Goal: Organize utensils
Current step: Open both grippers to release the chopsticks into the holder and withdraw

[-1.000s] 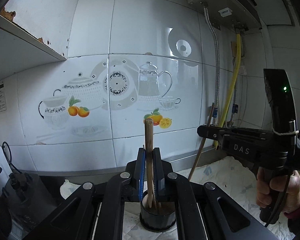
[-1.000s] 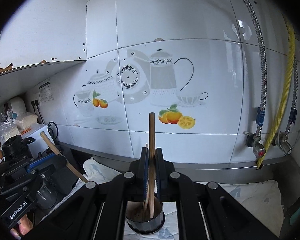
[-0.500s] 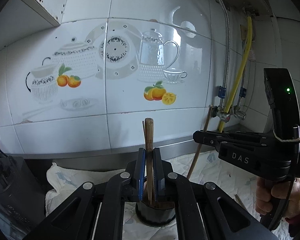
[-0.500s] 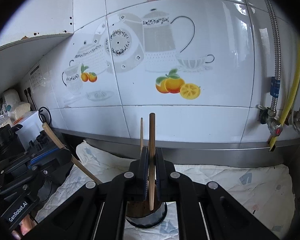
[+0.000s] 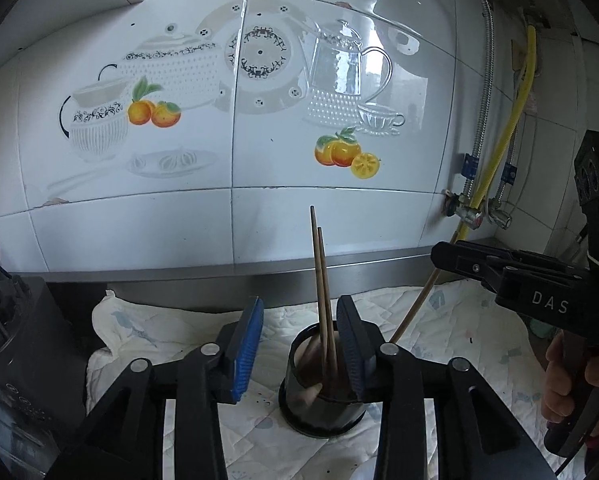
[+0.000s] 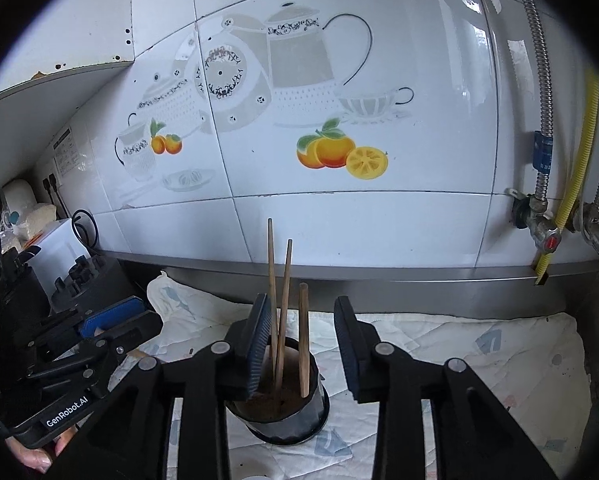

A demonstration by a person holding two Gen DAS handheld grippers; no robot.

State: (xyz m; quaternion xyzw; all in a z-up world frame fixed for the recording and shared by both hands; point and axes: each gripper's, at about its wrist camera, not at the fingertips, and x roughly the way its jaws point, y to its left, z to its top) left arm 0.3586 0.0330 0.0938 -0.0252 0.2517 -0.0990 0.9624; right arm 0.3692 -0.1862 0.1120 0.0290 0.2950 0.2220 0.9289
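- Releasing chopsticks [image 6: 283, 312] into the black holder [image 6: 279, 412], both the left hand-held gripper [image 5: 299, 344] and right hand-held gripper [image 6: 301, 344] have just opened.
- Lift straight up, avoiding the sticks between the pads.

The wall tiles [image 6: 339, 220] are glossy white, printed with grey teapots, a plate ringed in black scrollwork, and orange fruit with green leaves beside a yellow lemon slice. At the right of the frame a hose [image 6: 575, 168] is bright yellow. The cup [image 6: 283, 420] is black, the chopsticks [image 6: 283, 312] brown. The quilted cloth [image 6: 479, 344] is white with pale blue patches.
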